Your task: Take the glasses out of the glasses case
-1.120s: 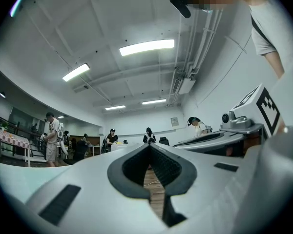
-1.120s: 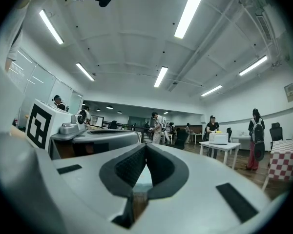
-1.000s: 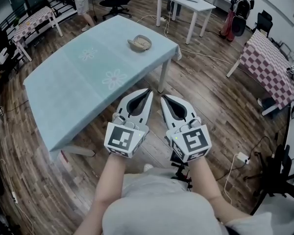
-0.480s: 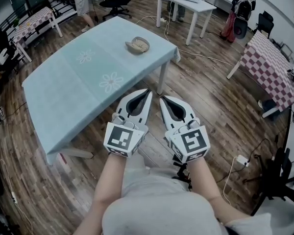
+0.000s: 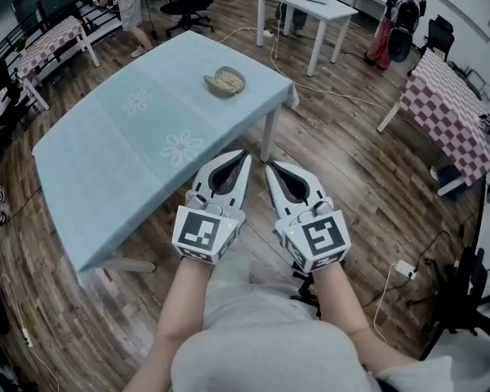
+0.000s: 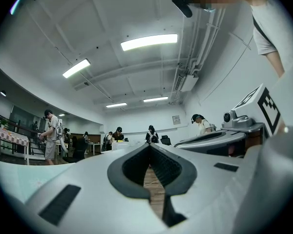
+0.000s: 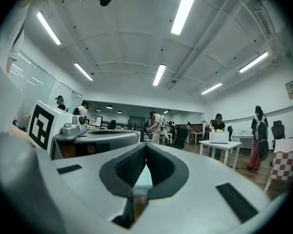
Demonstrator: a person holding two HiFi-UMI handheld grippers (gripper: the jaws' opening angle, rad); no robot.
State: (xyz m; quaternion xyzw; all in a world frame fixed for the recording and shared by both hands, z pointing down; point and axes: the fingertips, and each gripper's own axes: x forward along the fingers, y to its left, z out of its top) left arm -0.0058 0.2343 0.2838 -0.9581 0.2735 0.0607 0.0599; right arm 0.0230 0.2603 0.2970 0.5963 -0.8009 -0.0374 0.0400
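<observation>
Both claws are hovering side by side at the centre of the head view, over the wooden floor (image 5: 351,170). Their tips are pointing at the near right corner of the blue-clothed table (image 5: 114,153), just short of its edge and its white leg (image 5: 267,141). The left gripper (image 5: 244,155) is showing its jaws pressed together with nothing between them, and the right gripper (image 5: 270,167) is likewise closed and empty.

The tan glasses case (image 5: 225,80) is lying in the upper centre of the frame, on the table's far right end near its right edge. It is well apart from both claws, and the glasses themselves are too small to make out. Bare cloth is stretching from the case toward the lower left. Open floor is spreading to the right, as far as the checked table (image 5: 449,113) at the right edge and the white table (image 5: 306,6) at the top.

Compared with a second ago, the blue table and the case are sitting slightly further left and lower in the frame, while the claws are staying shut and paired in almost the same spot.
</observation>
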